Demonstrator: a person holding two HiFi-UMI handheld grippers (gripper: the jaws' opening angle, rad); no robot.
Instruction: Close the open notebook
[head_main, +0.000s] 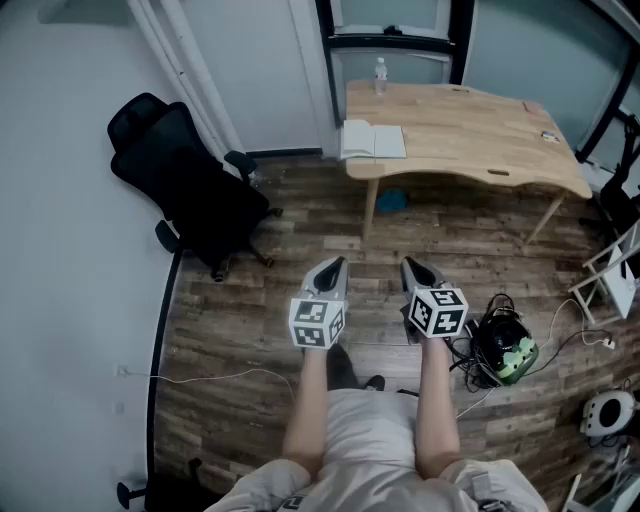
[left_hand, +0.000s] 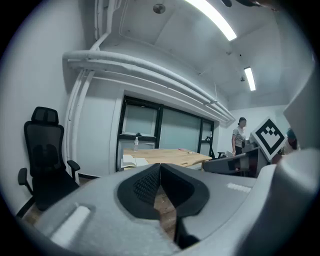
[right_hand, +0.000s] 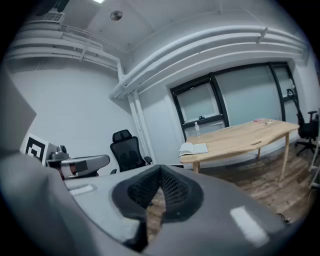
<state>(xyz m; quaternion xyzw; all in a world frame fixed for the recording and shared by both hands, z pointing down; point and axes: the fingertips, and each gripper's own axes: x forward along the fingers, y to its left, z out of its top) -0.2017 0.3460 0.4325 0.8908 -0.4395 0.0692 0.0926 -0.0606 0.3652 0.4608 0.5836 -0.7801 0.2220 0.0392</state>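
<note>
Well short of the light wooden surface (head_main: 470, 140), we hold the left hand-held gripper (head_main: 336, 263) and the right hand-held gripper (head_main: 409, 264) side by side. They hang above the dark wood-plank floor (head_main: 250, 330), both pointing toward that surface and slightly down. Each has its jaws pressed together with nothing between them, and only floor shows through the slit beneath the pads. Nearer us than the surface and off toward its right end, a black-and-green device (head_main: 505, 348) sits among tangled cables. A black high-backed office chair (head_main: 190, 185) stands left of the surface, near the white wall. Under the surface's left end lies a small blue object (head_main: 392, 200). The open white notebook (head_main: 373, 141) lies flat at the surface's near left corner, pages up, well apart from both grippers. Beyond it, at the surface's far left edge, stands a clear plastic water bottle (head_main: 380, 75). In the left gripper view, a person (left_hand: 241, 135) stands past the surface's right end.
</note>
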